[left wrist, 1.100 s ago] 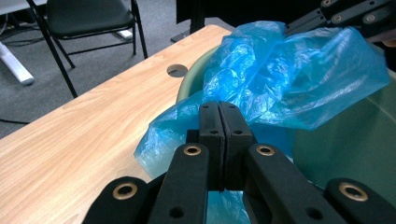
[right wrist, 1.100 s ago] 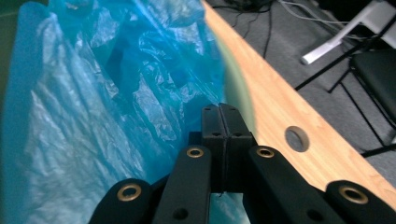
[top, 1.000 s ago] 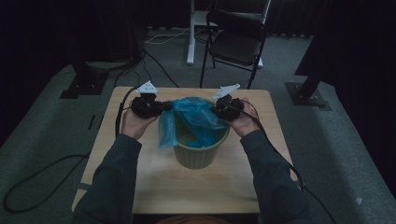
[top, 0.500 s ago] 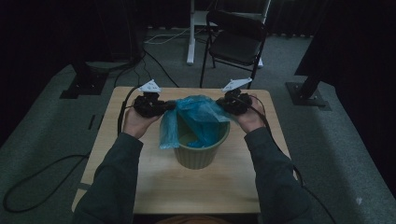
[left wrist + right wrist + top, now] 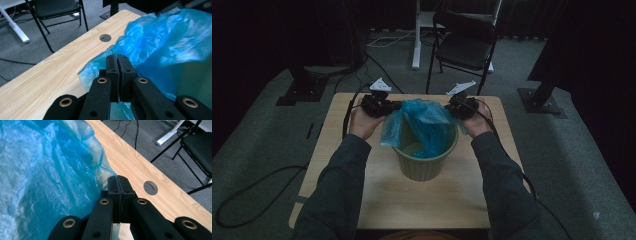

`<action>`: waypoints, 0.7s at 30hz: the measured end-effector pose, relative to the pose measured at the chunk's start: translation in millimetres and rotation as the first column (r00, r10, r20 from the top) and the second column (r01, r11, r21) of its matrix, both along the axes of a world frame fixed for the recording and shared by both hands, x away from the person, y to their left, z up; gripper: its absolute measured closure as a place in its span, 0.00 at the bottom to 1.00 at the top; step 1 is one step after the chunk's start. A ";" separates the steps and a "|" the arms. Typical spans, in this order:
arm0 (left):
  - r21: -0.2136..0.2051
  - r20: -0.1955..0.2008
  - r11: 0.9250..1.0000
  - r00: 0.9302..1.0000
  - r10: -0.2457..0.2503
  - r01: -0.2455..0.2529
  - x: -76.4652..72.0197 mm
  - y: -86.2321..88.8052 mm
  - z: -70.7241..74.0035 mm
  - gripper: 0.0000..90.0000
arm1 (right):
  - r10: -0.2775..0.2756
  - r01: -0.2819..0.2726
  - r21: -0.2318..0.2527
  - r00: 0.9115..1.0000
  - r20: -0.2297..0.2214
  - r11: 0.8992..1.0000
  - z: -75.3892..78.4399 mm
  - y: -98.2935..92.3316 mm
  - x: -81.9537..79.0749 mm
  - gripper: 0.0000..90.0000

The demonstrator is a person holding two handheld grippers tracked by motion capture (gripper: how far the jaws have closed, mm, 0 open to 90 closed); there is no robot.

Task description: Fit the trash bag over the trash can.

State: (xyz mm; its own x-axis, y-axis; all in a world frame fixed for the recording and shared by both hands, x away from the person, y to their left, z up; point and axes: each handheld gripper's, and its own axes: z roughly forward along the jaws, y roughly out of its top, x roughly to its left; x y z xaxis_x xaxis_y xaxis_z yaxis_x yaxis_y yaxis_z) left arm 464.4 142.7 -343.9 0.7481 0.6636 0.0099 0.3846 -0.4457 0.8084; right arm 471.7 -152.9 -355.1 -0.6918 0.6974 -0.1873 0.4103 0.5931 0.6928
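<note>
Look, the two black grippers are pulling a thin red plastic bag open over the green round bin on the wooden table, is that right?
Not quite: the thin plastic bag is blue, not red, as the high view shows. The rest holds: the left gripper and the right gripper, both black, each pinch an edge of it over the green round bin on the wooden table.

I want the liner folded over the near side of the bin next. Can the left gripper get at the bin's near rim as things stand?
Probably not yet: the left gripper is shut on the blue bag at the far left of the green bin. The near rim looks uncovered, but it must let go first.
</note>
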 end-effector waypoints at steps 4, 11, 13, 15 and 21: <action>-0.012 -0.029 1.000 0.999 0.020 -0.021 11.2 -0.7 -7.7 0.98 | -0.005 0.005 -0.002 1.000 -0.010 1.000 -2.5 0.5 2.5 1.00; -0.083 -0.111 0.996 0.994 0.012 -0.021 26.1 5.9 -21.9 0.99 | -0.004 0.004 0.013 0.999 -0.044 1.000 -9.7 -3.5 6.8 1.00; -0.093 -0.125 0.996 0.992 0.005 -0.017 27.3 6.1 -24.1 0.99 | -0.003 0.004 0.021 0.998 -0.057 1.000 -12.1 -6.0 7.3 1.00; -0.093 -0.125 0.996 0.992 0.005 -0.017 27.3 6.1 -24.1 0.99 | -0.002 0.003 0.024 0.998 -0.057 1.000 -13.0 -6.4 7.3 1.00; -0.145 -0.196 0.989 0.980 -0.023 -0.006 37.3 9.2 -34.4 0.98 | 0.000 0.001 0.018 0.997 -0.072 1.000 -16.9 -5.8 7.8 1.00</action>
State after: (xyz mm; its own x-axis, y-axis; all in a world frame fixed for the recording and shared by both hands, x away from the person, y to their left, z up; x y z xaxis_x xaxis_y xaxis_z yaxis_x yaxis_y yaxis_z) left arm 501.7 151.8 -378.3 0.7312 0.6410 -0.2333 0.5393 -0.3337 0.7732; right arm 479.5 -158.6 -372.0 -0.7029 0.7003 -0.1245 0.4599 0.5810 0.6715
